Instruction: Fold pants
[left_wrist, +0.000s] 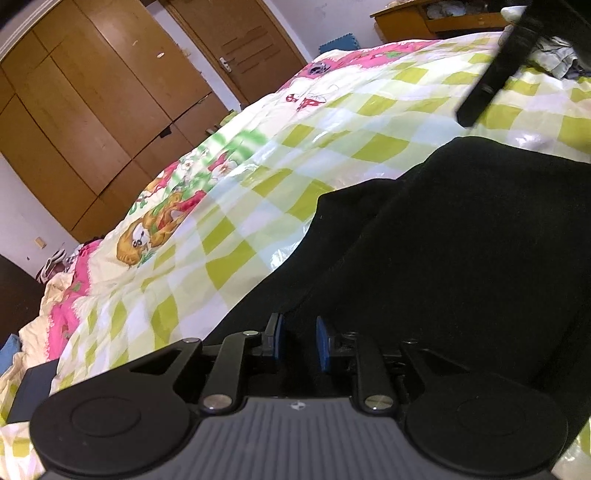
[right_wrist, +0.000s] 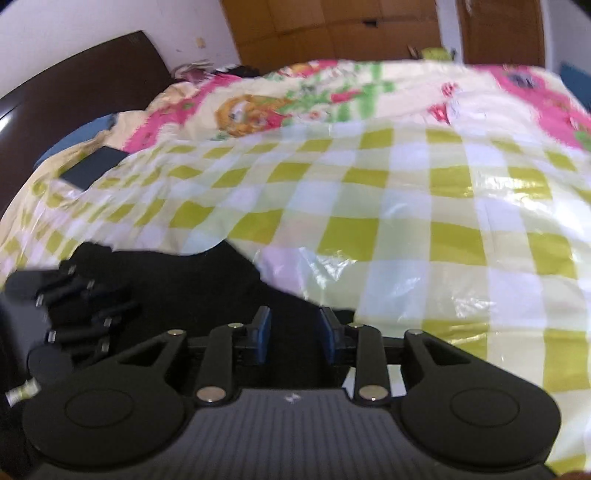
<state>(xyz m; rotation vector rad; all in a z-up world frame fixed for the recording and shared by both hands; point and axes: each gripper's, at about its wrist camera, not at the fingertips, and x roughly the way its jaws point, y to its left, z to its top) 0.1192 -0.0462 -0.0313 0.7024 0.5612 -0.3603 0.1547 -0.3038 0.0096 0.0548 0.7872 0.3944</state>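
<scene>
The black pants (left_wrist: 461, 240) lie on the checked bedcover (left_wrist: 295, 147) and fill the right and lower part of the left wrist view. My left gripper (left_wrist: 298, 341) sits low over them with its blue pads (left_wrist: 322, 343) a little apart and nothing between them. In the right wrist view the pants (right_wrist: 192, 280) lie at lower left on the bedcover (right_wrist: 406, 221). My right gripper (right_wrist: 295, 334) is open at the cloth's edge, empty. The left gripper (right_wrist: 74, 314) shows blurred at left in that view. The right gripper's body (left_wrist: 495, 70) shows at top right in the left wrist view.
A wooden wardrobe (left_wrist: 92, 110) and door (left_wrist: 240, 48) stand beyond the bed. A dark headboard (right_wrist: 74, 96) is at far left. A dark flat object (right_wrist: 92, 166) lies near the pillow end. A wooden shelf (left_wrist: 436, 18) and crumpled clothes (left_wrist: 557, 59) are at the far right.
</scene>
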